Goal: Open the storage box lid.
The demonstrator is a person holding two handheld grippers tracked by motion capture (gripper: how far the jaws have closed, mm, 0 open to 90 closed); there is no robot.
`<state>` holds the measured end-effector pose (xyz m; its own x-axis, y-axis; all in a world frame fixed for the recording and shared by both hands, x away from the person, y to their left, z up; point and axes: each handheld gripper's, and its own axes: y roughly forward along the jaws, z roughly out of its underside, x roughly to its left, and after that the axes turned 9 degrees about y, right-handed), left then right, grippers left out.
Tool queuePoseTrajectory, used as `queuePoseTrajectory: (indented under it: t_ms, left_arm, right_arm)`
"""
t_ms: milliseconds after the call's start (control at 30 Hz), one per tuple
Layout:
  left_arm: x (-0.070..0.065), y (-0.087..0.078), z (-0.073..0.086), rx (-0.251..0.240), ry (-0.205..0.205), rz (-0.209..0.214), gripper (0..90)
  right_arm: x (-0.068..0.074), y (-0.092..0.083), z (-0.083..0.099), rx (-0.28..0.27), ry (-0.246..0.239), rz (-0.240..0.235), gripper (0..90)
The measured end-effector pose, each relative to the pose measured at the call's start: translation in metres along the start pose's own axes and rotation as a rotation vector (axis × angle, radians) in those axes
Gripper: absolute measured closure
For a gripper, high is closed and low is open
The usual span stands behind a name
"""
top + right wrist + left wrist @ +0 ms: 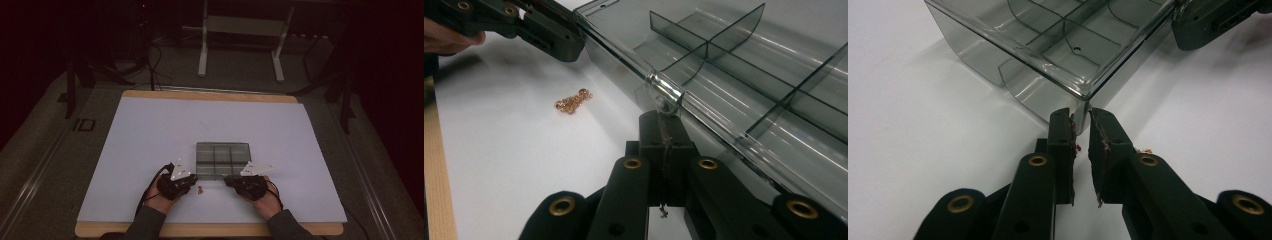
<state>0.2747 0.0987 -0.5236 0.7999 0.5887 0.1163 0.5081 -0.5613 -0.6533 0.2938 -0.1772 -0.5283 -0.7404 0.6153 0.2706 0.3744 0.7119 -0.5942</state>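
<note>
Lying near the front edge of the white desk mat (150, 150), a smoked clear plastic compartment box (222, 159) is being flanked by two hand-held grippers. The left gripper (1079, 120) is being held at the box's front left corner with its jaws standing narrowly apart; that corner is sitting just at the gap between the tips, and whether the pads are touching it cannot be told. The right gripper (663, 117) is being kept at the box's front edge with its jaws pressed fully together, tips just below a clear hinge knuckle (665, 92) on the rim; nothing is seen between them. A small heap of copper-coloured rings (572, 101) is lying on the mat between the two grippers, just before the box. No brand, label or writing is being shown legibly anywhere. The room behind the desk is being lost in darkness, where a white frame stand (240, 40) is only dimly made out.
</note>
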Motion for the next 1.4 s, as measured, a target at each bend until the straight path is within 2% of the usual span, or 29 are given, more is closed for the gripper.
queuePoseTrajectory:
  t_ms: [200,500,900,1133,1267,1367,1400]
  left_arm:
    - [0.000,0.000,0.000,-0.004,-0.002,-0.002,80.0]
    - [0.001,-0.007,-0.001,-0.054,-0.005,-0.002,79.3]
    - [0.001,-0.008,-0.003,-0.080,0.004,-0.020,78.5]
    - [0.003,-0.010,-0.005,-0.124,-0.017,-0.046,71.7]
    - [0.003,-0.009,-0.008,-0.145,-0.010,-0.068,69.5]
    - [0.004,-0.007,-0.009,-0.152,-0.014,-0.070,69.1]
    - [0.004,-0.006,-0.011,-0.156,-0.005,-0.087,68.9]
  right_arm:
    - [0.000,0.000,0.000,-0.003,-0.005,0.000,90.0]
    - [0.001,-0.001,-0.001,0.000,-0.008,-0.004,90.0]
    - [0.004,-0.005,-0.005,-0.023,-0.013,-0.011,90.0]
    - [0.004,-0.008,-0.009,-0.039,-0.015,-0.013,90.0]
    - [0.004,-0.008,-0.011,-0.047,-0.014,-0.014,90.0]
    - [0.005,-0.008,-0.012,-0.047,-0.008,-0.013,89.4]
    - [0.004,-0.010,-0.012,-0.054,-0.011,-0.007,87.9]
